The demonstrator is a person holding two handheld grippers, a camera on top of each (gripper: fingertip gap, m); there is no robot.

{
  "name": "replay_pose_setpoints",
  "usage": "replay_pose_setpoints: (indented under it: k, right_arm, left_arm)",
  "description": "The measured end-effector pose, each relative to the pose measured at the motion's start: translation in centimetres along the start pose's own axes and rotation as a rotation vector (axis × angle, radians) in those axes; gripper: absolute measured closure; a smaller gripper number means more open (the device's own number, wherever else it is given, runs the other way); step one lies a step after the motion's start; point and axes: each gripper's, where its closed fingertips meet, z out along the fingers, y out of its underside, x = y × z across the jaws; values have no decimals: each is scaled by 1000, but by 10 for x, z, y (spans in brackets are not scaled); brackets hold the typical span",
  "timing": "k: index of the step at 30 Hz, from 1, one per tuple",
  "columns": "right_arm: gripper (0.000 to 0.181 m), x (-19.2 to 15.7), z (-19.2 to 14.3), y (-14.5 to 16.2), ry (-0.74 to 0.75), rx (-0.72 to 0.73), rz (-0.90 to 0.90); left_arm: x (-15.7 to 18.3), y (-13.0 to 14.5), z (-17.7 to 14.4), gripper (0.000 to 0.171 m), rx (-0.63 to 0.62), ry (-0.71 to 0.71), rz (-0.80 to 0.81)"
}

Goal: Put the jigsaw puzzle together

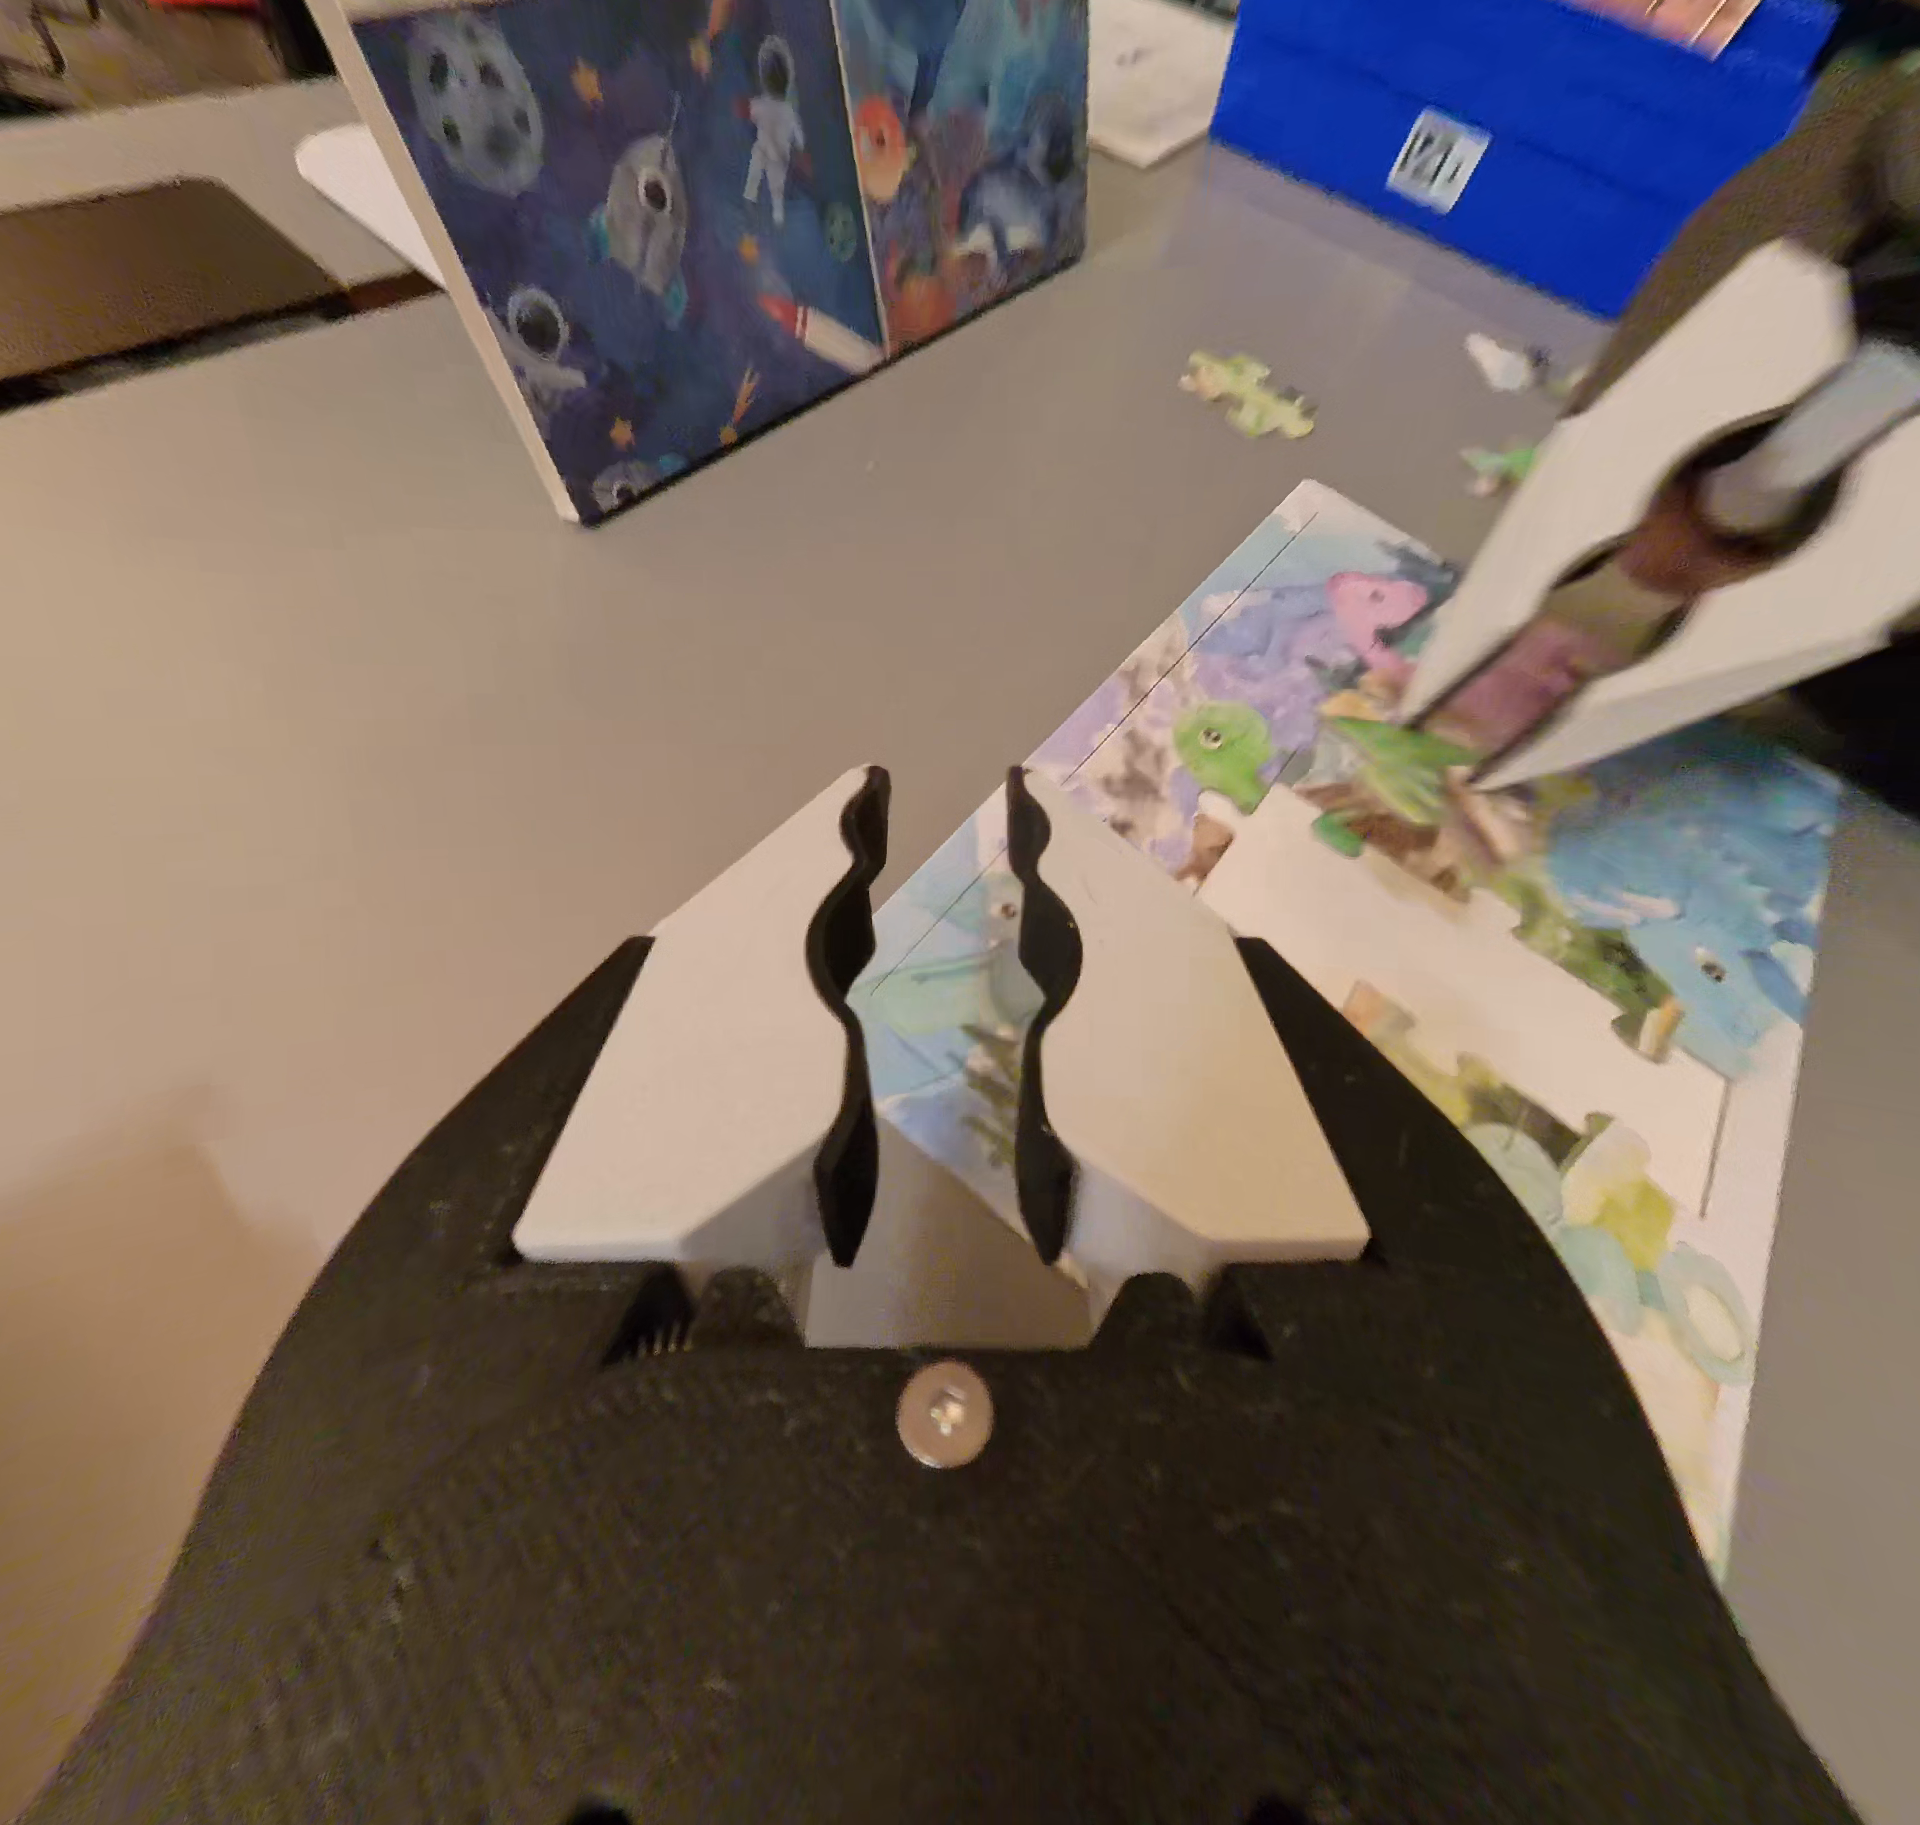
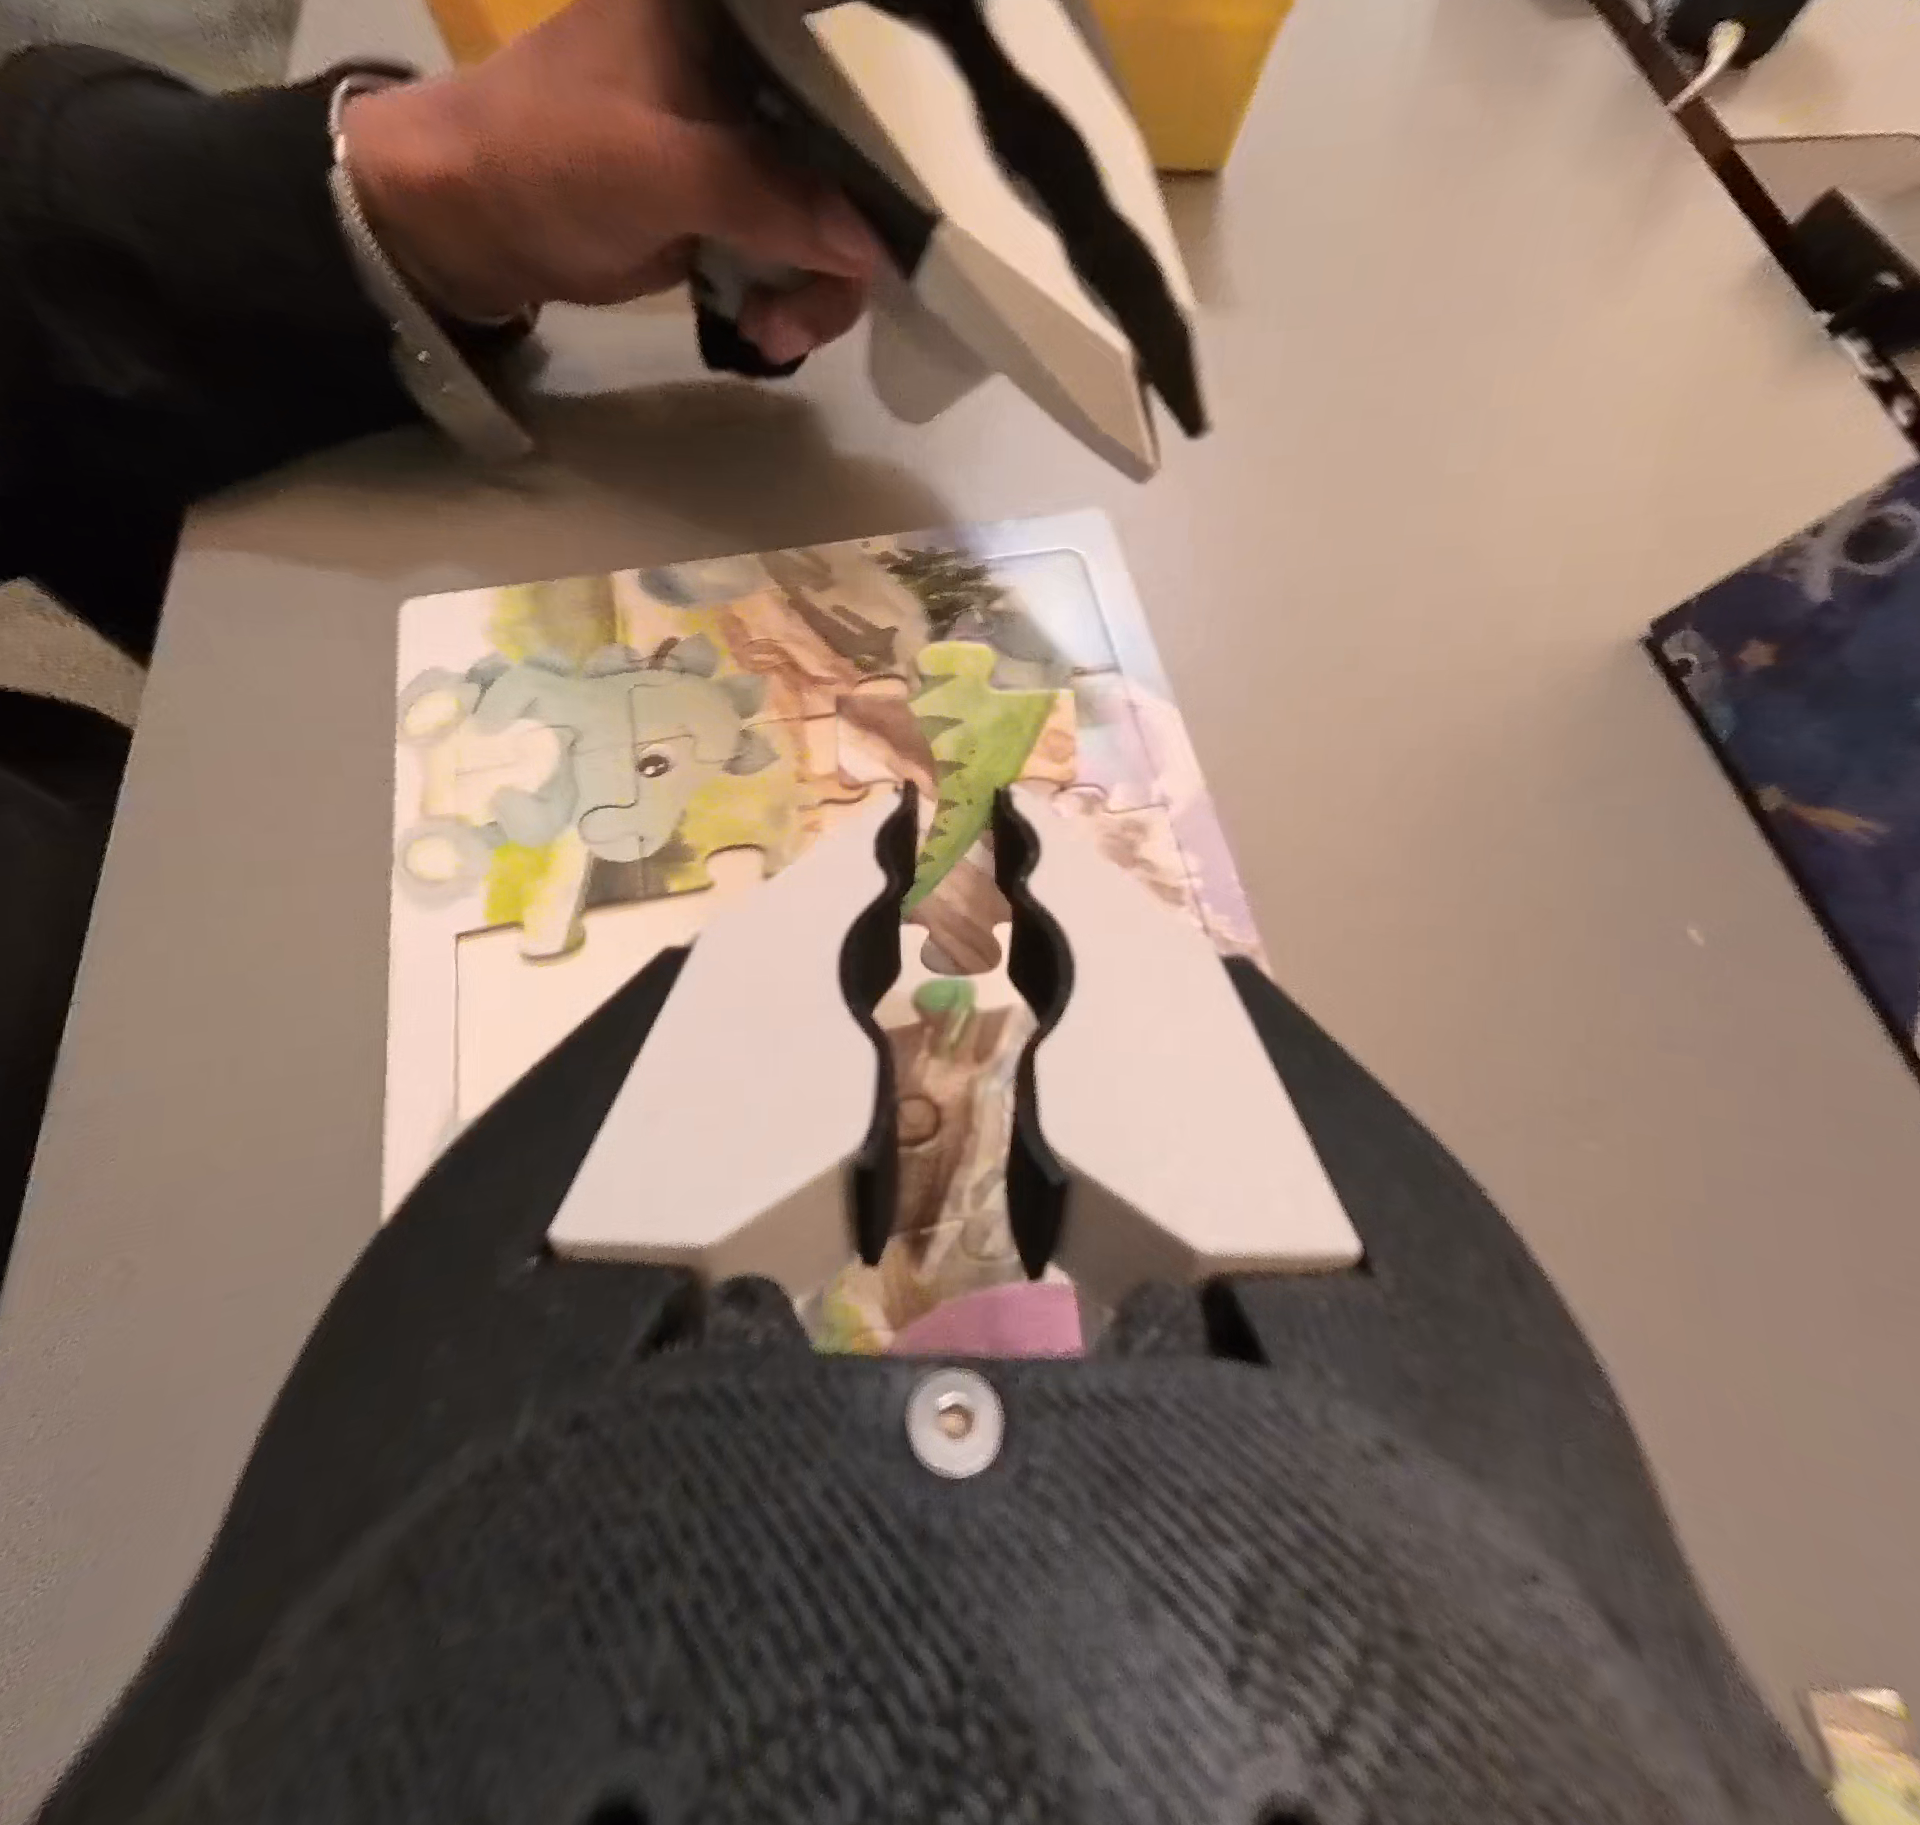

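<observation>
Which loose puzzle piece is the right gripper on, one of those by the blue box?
No: the green piece lying over the puzzle board, at the right gripper tips. The pieces near the blue box lie untouched on the table.

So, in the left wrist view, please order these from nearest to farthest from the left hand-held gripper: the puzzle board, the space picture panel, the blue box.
From the left hand-held gripper:
1. Puzzle board, just under and right of its tips.
2. Space picture panel, standing ahead, slightly left.
3. Blue box, far right at the back.
</observation>
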Motion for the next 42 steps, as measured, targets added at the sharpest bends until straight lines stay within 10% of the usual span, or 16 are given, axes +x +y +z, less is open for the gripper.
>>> replay_pose_setpoints:
  k: [9, 25, 42]
  right_arm:
    - [181, 23, -16, 9, 27, 110, 166]
    - [127, 30, 12, 52, 4, -46, 338]
    - [135, 3, 16, 35, -72, -31, 275]
  left_arm:
    - [52, -15, -7, 138, 67, 476, -292]
    - [52, 38, 24, 142, -253, 237, -15]
    - [38, 54, 34, 135, -344, 55, 178]
